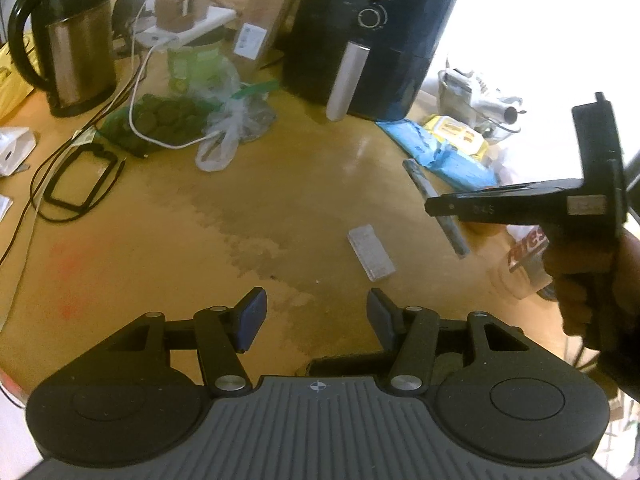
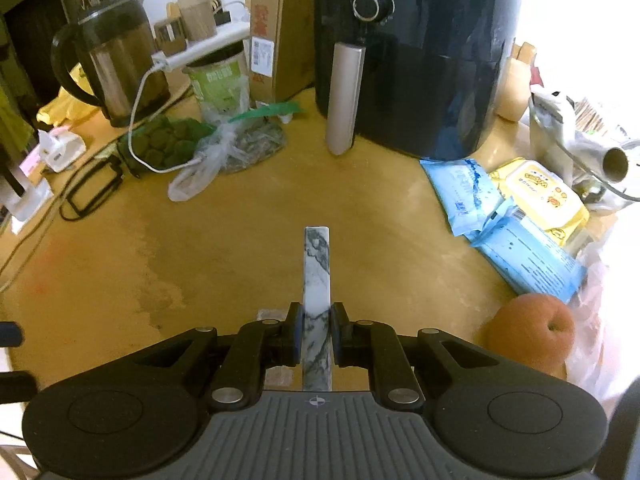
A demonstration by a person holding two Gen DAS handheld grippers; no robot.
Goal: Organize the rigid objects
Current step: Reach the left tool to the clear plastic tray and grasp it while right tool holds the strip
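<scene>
Right gripper [image 2: 316, 334]: at 6 o'clock, both pads pressed against a marbled bar.
Marbled bar [image 2: 317, 276]: grey-white, long, flat; clamped near one end, pointing toward 12 o'clock above the table.
Table [image 2: 240, 264]: yellow-brown top, darker stain toward 9 o'clock.
Air fryer [image 2: 420, 52]: black, at 12 to 1 o'clock, silver handle hanging down its front.
Kettle [image 2: 116, 60]: steel and black, at 10 o'clock.
Cardboard box [image 2: 276, 28]: upright, just left of the air fryer.
Wipe packs [image 2: 516, 216]: blue and yellow, at 3 o'clock, overlapping.
Round fruit [image 2: 532, 328]: orange-brown, at 4 o'clock, beside the blue pack.
White cable [image 2: 138, 120]: at 10 o'clock, looping across a green bag.
</scene>
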